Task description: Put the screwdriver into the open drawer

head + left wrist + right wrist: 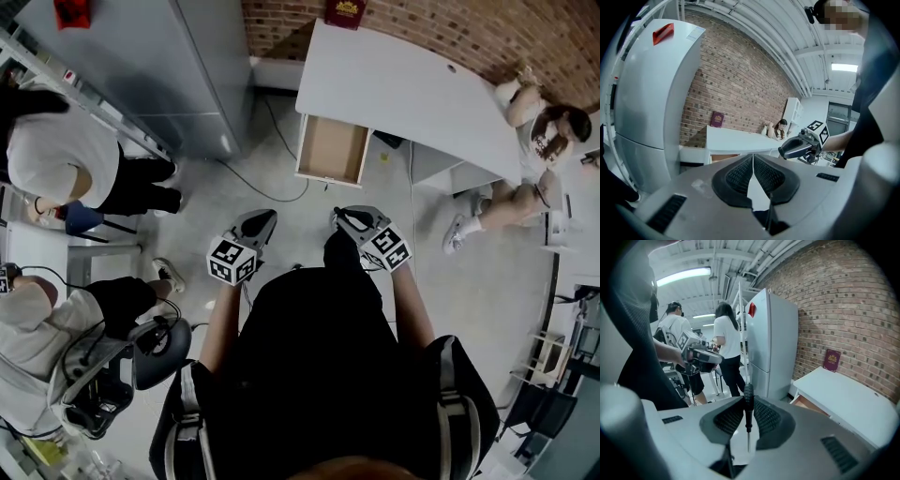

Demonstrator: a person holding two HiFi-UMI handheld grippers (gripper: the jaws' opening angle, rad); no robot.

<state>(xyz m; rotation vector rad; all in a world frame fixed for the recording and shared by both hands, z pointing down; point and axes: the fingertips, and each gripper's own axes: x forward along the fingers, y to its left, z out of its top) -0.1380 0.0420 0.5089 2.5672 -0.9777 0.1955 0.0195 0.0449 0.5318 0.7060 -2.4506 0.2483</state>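
A slim screwdriver (748, 405) with a black ribbed handle and a thin metal shaft stands upright between the pads of my right gripper (748, 399), which is shut on it. In the head view my right gripper (341, 218) and left gripper (264, 218) are held side by side over the floor, short of the open drawer (331, 150). This drawer, a brown box with nothing visible inside, sticks out from under the white table (403, 84). My left gripper (753, 157) is shut with nothing between its pads. The drawer (805, 403) also shows low at the right of the right gripper view.
A tall grey fridge (141, 66) stands left of the drawer. A dark red book (345, 11) leans on the brick wall at the table's back. One person sits at the table's right end (539, 131); others stand or sit at the left (66, 159). A cable (272, 192) lies on the floor.
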